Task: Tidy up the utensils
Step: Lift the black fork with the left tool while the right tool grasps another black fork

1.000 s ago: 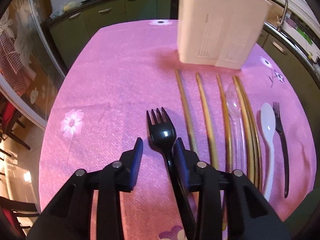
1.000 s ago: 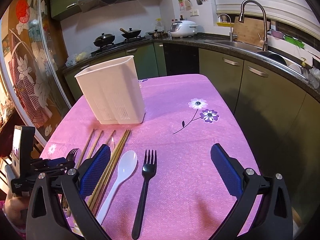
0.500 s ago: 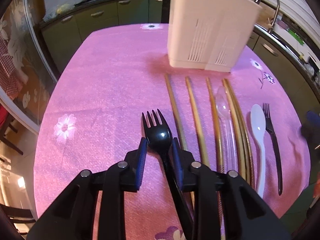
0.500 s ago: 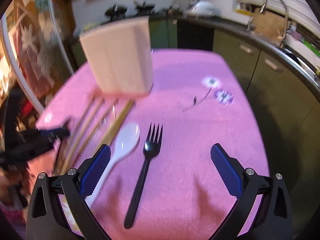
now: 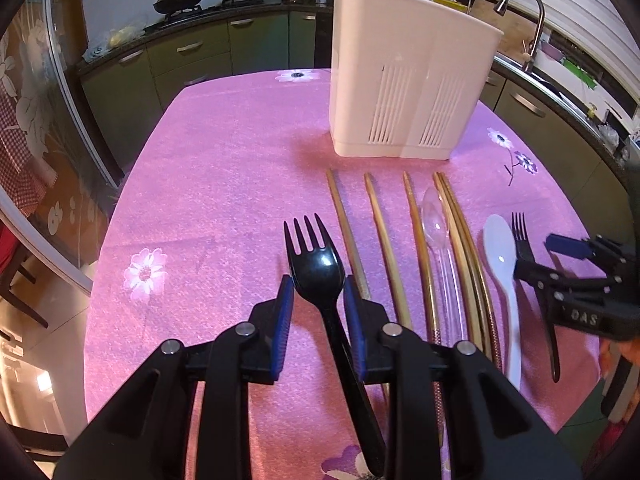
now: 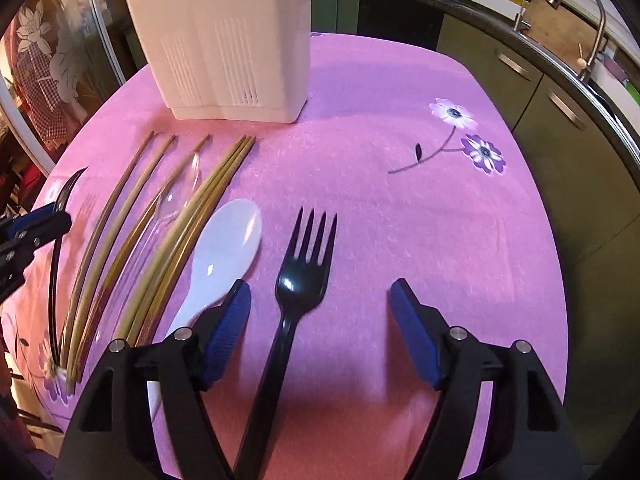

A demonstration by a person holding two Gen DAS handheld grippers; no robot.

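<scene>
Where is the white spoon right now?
The white spoon lies on the pink tablecloth in the right wrist view, between the chopsticks and a black fork.

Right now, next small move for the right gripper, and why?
Probably close the right gripper on the black fork. Its jaws have just been narrowing but stand clear of the fork lying between them, the left pad over the white spoon. The left gripper already clamps the other fork.

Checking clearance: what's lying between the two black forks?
Left wrist view: between the left fork and right fork lie chopsticks, a clear spoon and a white spoon.
</scene>
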